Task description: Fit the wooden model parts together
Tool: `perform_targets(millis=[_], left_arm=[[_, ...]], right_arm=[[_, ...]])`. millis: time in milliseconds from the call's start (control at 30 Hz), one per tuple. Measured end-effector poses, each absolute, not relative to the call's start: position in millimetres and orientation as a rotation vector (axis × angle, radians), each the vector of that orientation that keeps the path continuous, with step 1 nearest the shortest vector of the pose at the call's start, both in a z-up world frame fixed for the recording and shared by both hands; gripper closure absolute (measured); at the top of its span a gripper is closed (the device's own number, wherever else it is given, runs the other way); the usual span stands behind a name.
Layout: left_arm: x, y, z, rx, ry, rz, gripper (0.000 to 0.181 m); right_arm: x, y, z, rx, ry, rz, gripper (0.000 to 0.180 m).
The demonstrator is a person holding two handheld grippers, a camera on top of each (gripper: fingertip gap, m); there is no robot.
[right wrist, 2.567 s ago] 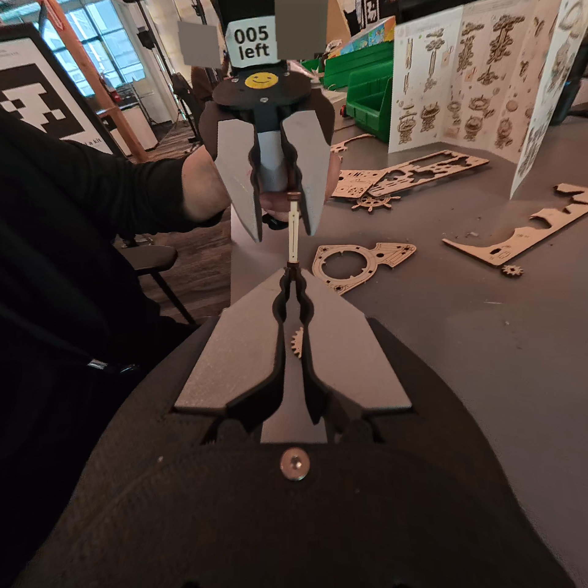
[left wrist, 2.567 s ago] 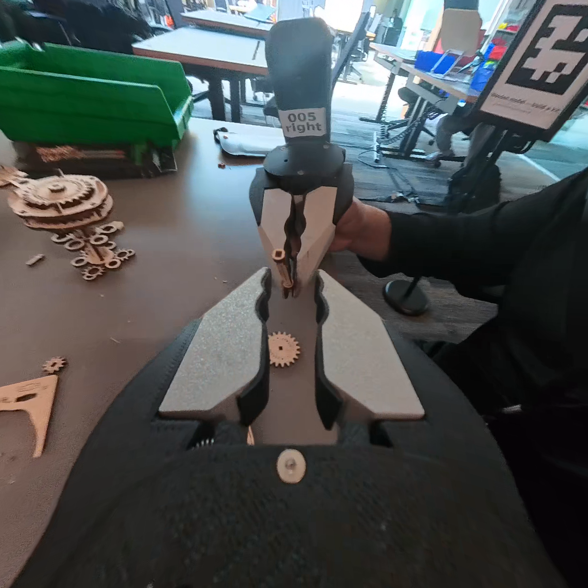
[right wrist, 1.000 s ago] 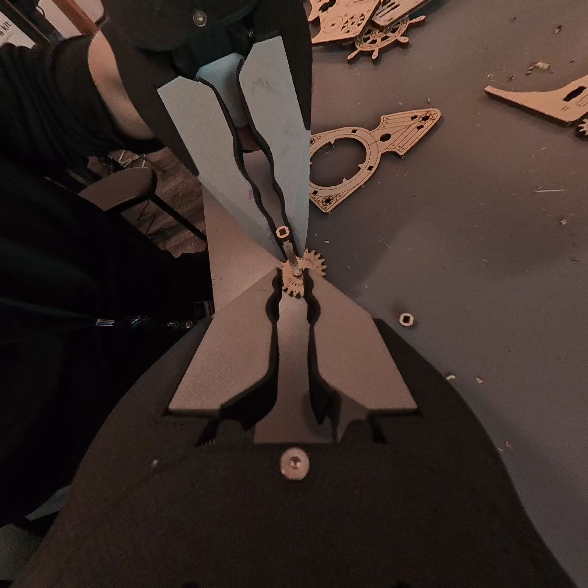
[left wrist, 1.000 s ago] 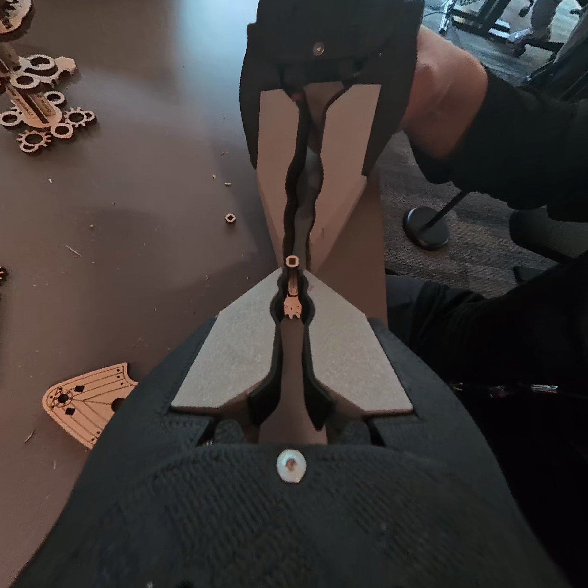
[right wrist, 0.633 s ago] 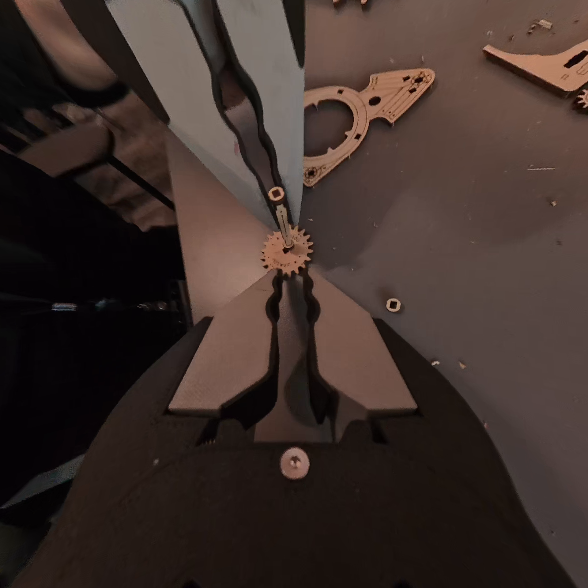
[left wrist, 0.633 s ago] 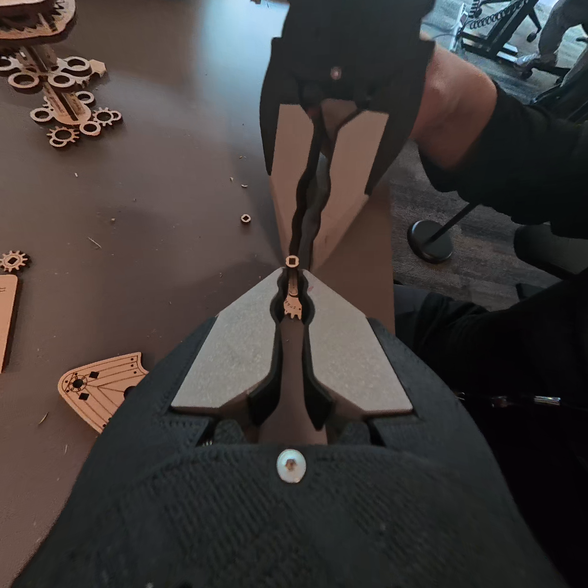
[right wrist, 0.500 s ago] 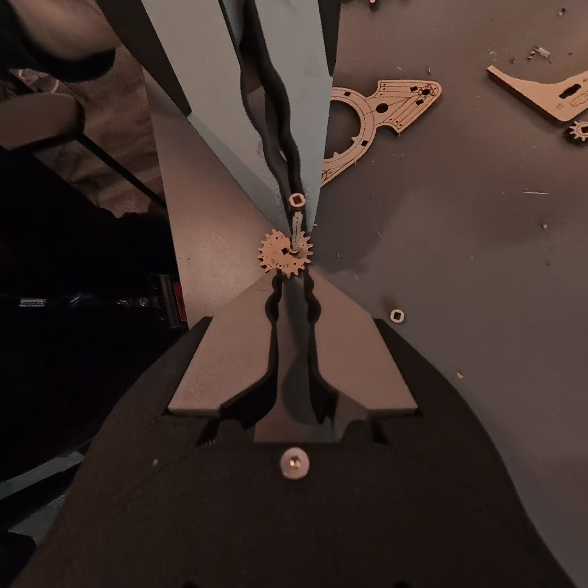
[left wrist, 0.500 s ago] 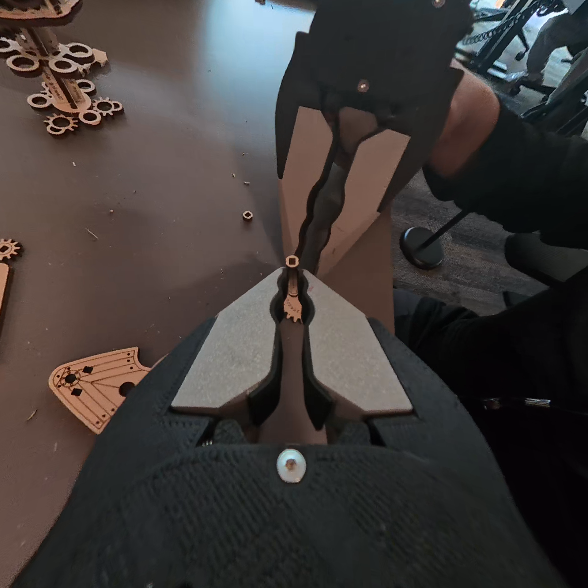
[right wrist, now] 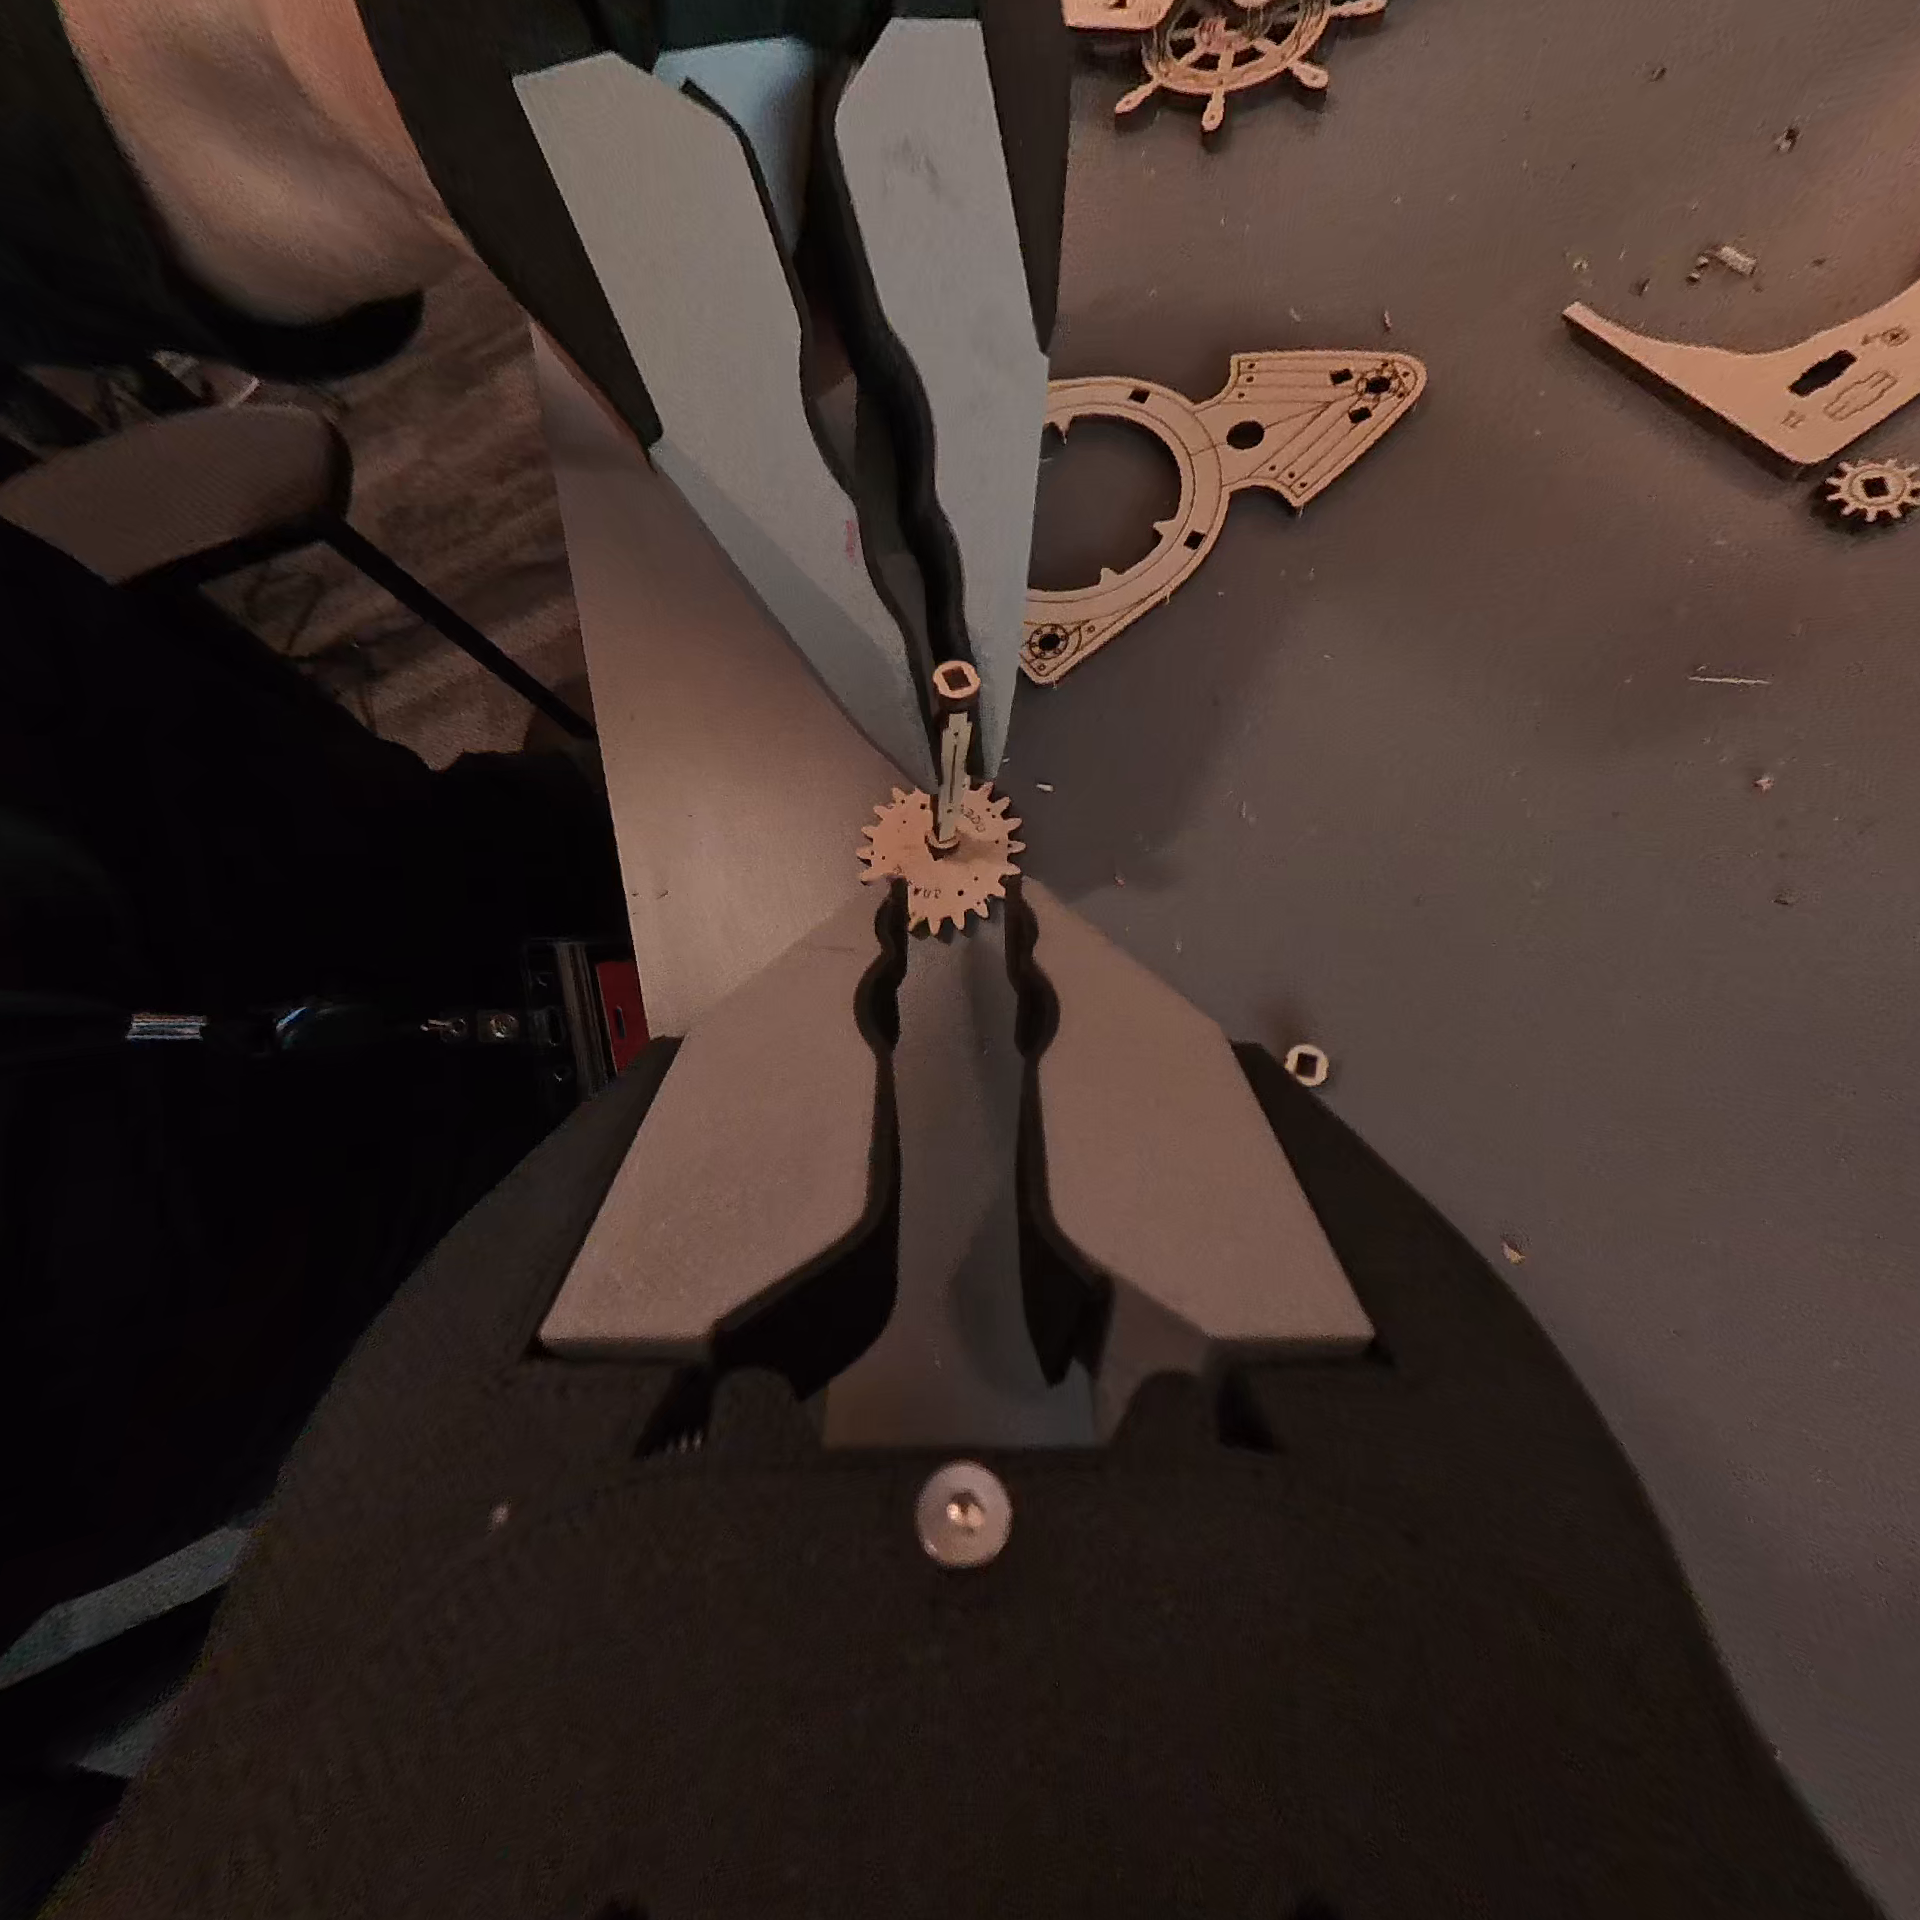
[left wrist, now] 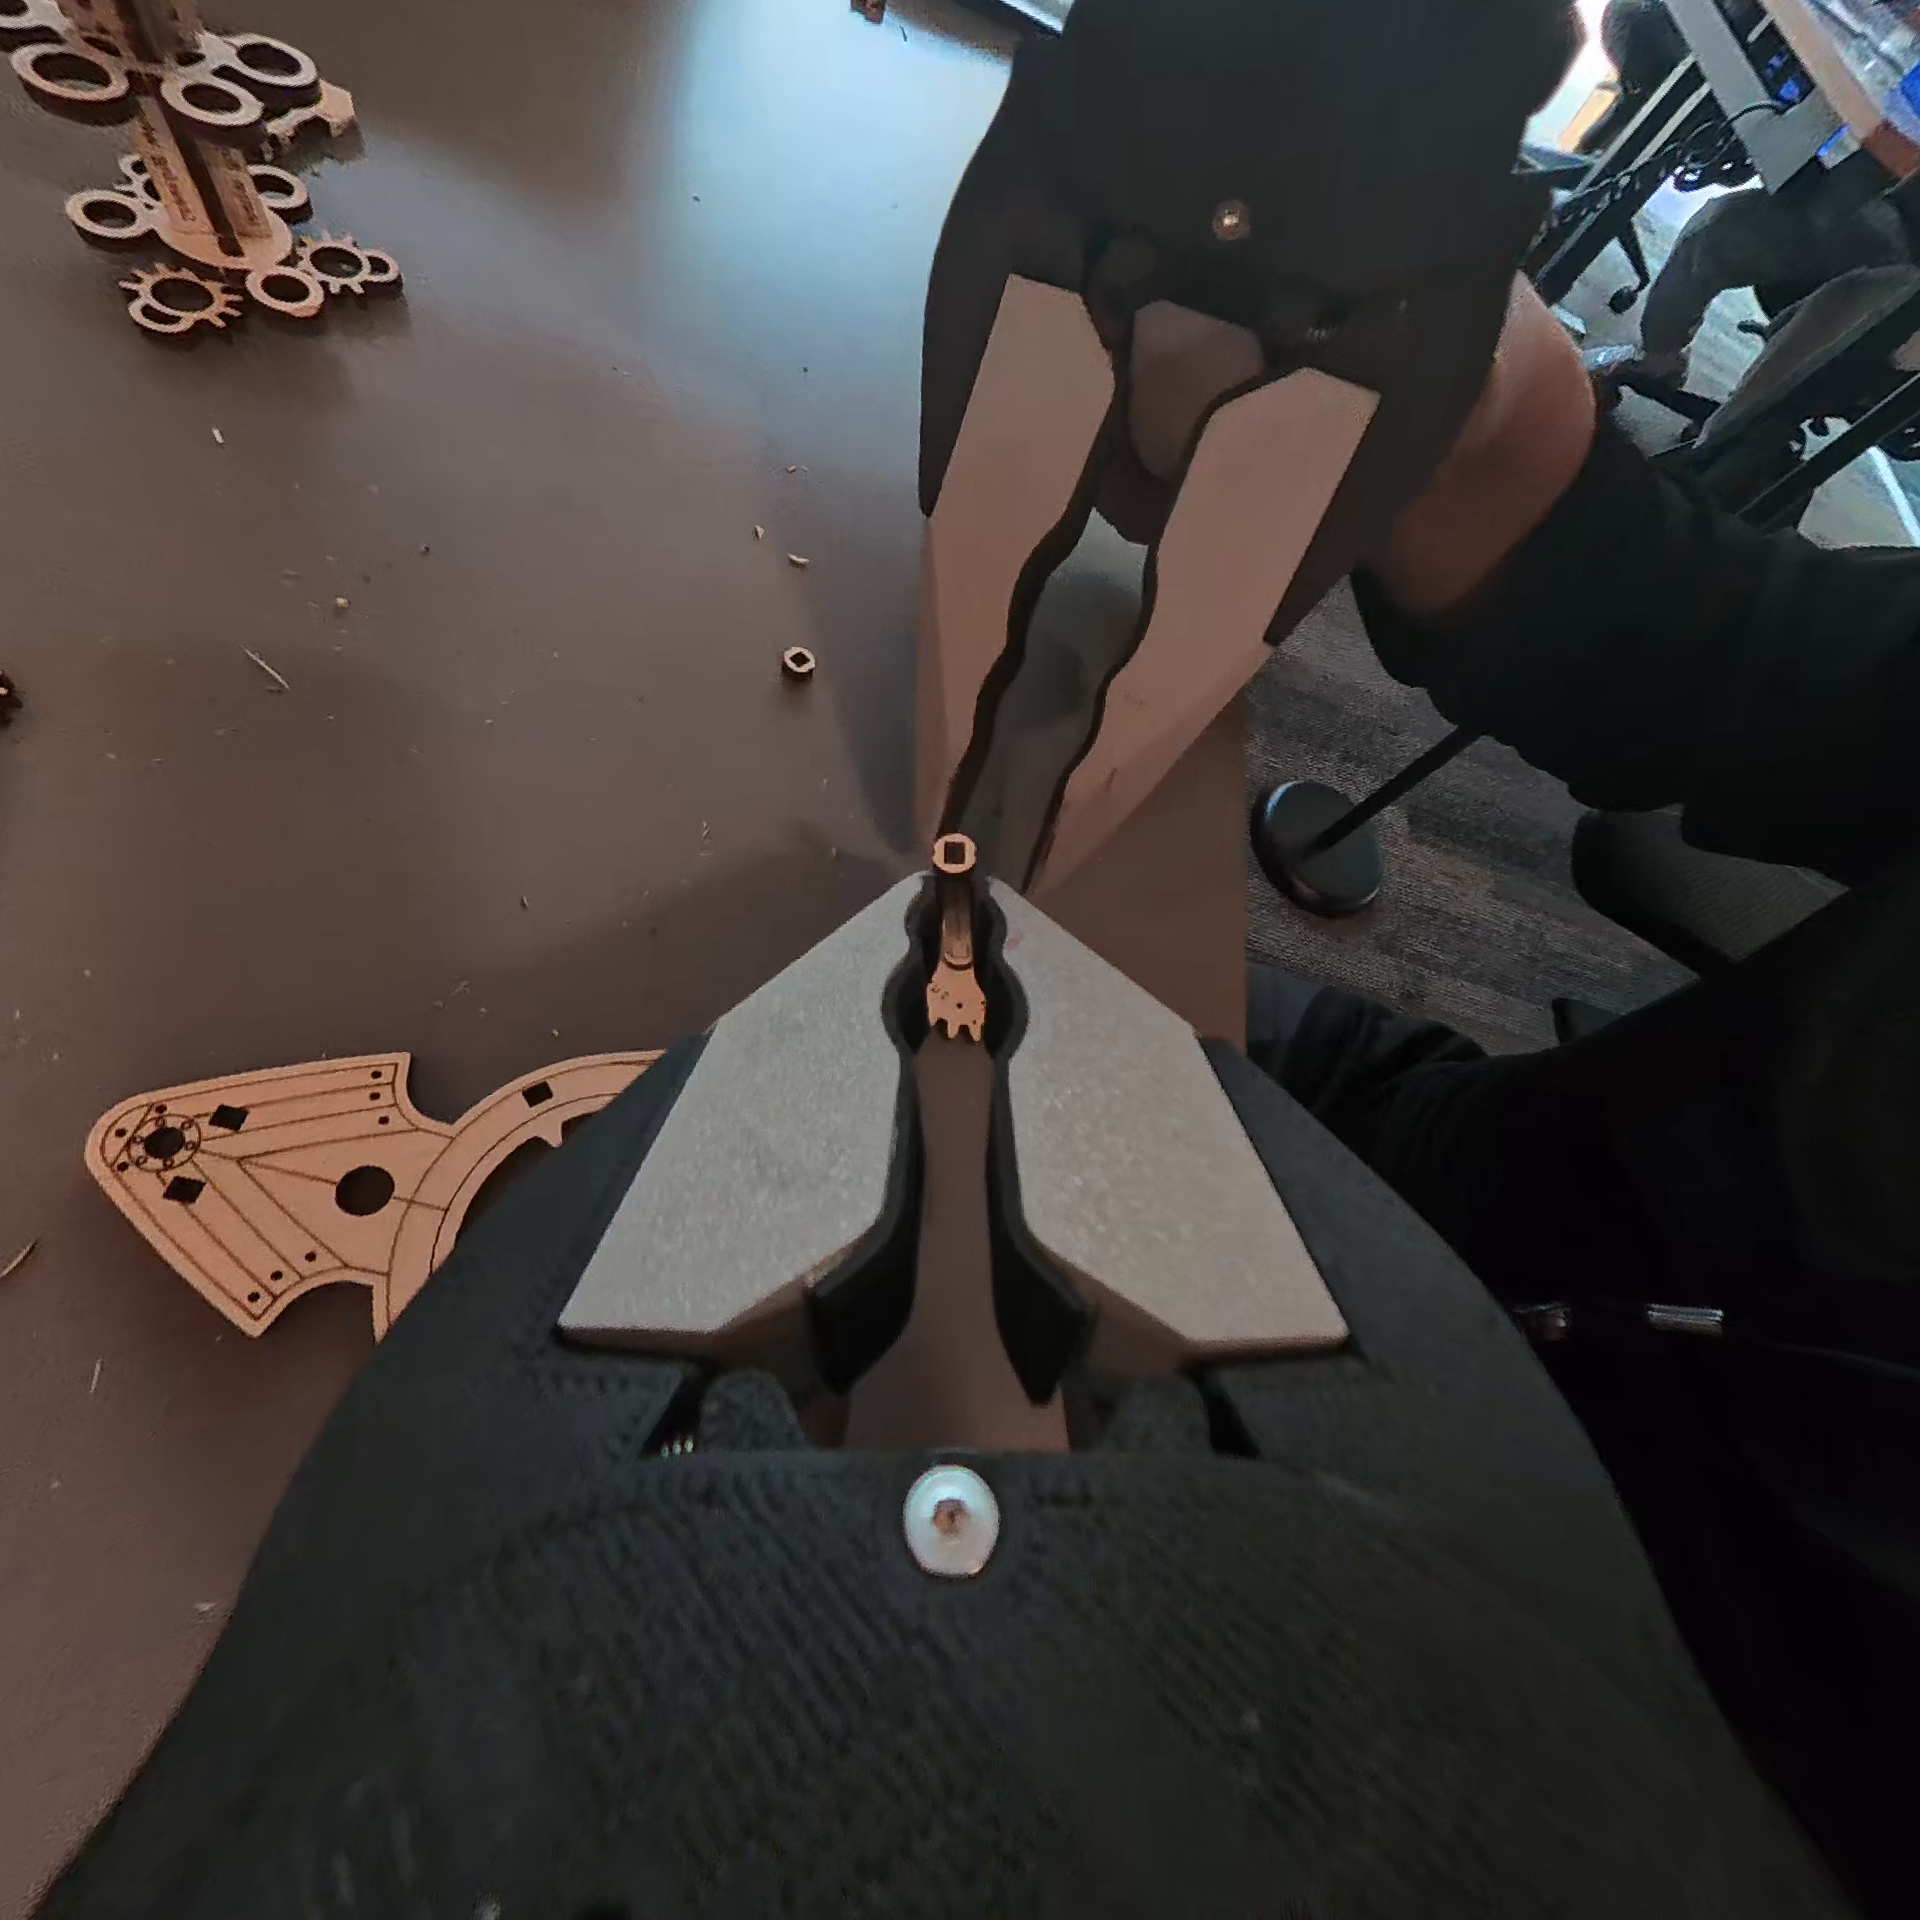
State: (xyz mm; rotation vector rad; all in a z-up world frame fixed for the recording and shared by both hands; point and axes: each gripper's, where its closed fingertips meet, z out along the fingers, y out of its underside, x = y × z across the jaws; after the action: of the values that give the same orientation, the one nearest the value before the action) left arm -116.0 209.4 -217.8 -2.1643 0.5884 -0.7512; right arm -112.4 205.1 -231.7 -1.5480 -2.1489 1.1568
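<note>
My left gripper [left wrist: 954, 899] is shut on a thin wooden axle [left wrist: 954, 925] that has a small square-holed collar [left wrist: 954, 852] on its end. It also shows in the right wrist view [right wrist: 956, 764], coming down from the top. A small wooden gear [right wrist: 940, 857] sits on the axle [right wrist: 954, 753] just below the left fingertips. In the left wrist view only its teeth [left wrist: 956, 1006] show between my fingers. My right gripper [right wrist: 948, 920] is slightly open, its tips either side of the gear's near edge without pinching it. It faces me in the left wrist view [left wrist: 992, 857].
A flat wooden plate with a round hole [right wrist: 1195, 488] lies on the dark table [right wrist: 1507, 831], also seen in the left wrist view [left wrist: 312, 1174]. A loose collar [right wrist: 1299, 1062], a small gear [right wrist: 1870, 494], a ship's wheel [right wrist: 1216, 42] and a ringed assembly [left wrist: 208, 208] lie around. The table edge and floor [left wrist: 1455, 935] are close by. The tips of both grippers are at nearly the same place. The ship's wheel [right wrist: 1216, 42] lies around 20 centimetres away from my left fingertips.
2.6 s ago my right gripper held the axle and my left was open. Now my left is shut on it and both point down at the table. In the last second the right fingers eased apart.
</note>
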Motion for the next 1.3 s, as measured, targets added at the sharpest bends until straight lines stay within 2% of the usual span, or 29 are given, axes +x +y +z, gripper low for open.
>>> perform_targets(millis=[767,1033,1167,1300], left_arm=[[-115,207,-219,-2.165,0.644,-0.685,0.178],[-113,206,-219,-2.153,0.693,-0.637,0.177],[-112,205,-219,-2.140,0.742,-0.585,0.177],[-111,205,-219,-2.135,0.759,-0.537,0.177]], right_arm=[[-108,207,-241,-1.553,-2.159,1.124,0.164],[-111,208,-228,-1.517,-2.129,1.129,0.165],[-117,203,-206,-1.396,-2.090,1.149,0.180],[-120,199,-193,-1.337,-2.101,1.193,0.180]])
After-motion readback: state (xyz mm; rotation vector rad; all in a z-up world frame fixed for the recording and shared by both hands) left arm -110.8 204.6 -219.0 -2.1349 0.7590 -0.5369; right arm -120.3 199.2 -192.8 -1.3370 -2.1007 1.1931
